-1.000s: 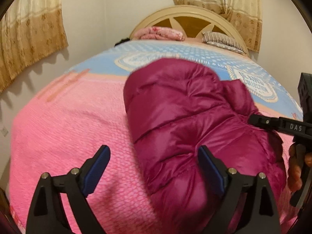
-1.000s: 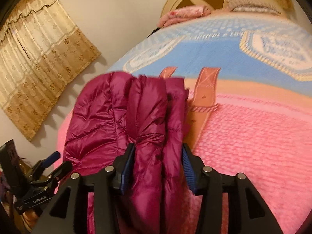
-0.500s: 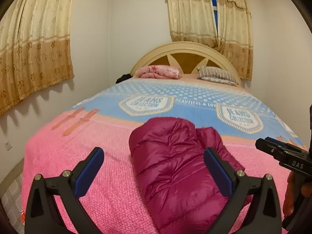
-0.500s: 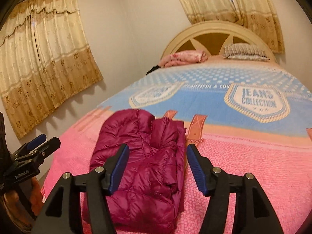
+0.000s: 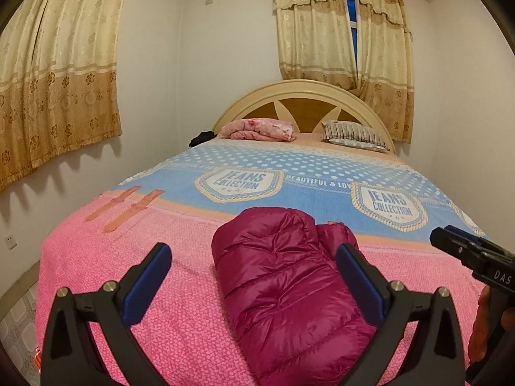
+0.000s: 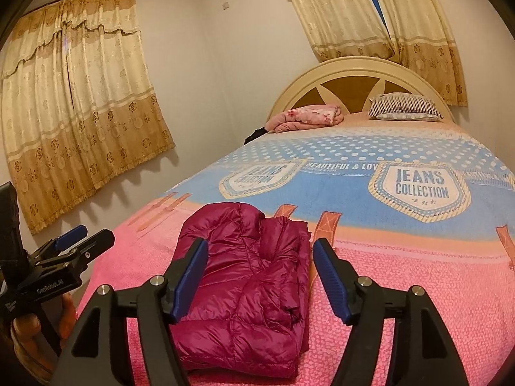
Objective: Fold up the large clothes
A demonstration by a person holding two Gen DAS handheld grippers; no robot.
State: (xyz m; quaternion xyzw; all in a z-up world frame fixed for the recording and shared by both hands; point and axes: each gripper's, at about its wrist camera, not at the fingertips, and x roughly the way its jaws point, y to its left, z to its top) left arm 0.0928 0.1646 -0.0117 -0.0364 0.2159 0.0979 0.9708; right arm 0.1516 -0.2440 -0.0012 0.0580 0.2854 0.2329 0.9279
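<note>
Your magenta puffer jacket (image 6: pixel 248 286) sits folded on the pink end of the bed (image 6: pixel 418 289). Left gripper (image 5: pixel 254 276) is spread wide, holding nothing. Right gripper (image 6: pixel 260 276) has just been opening, jaws clear of the jacket.

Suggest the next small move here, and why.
Probably pull both grippers back and stop. The magenta puffer jacket already lies as a compact folded bundle on the pink bedspread. The left gripper is wide open and the right gripper, whose jaws have just been opening, holds nothing.
</note>
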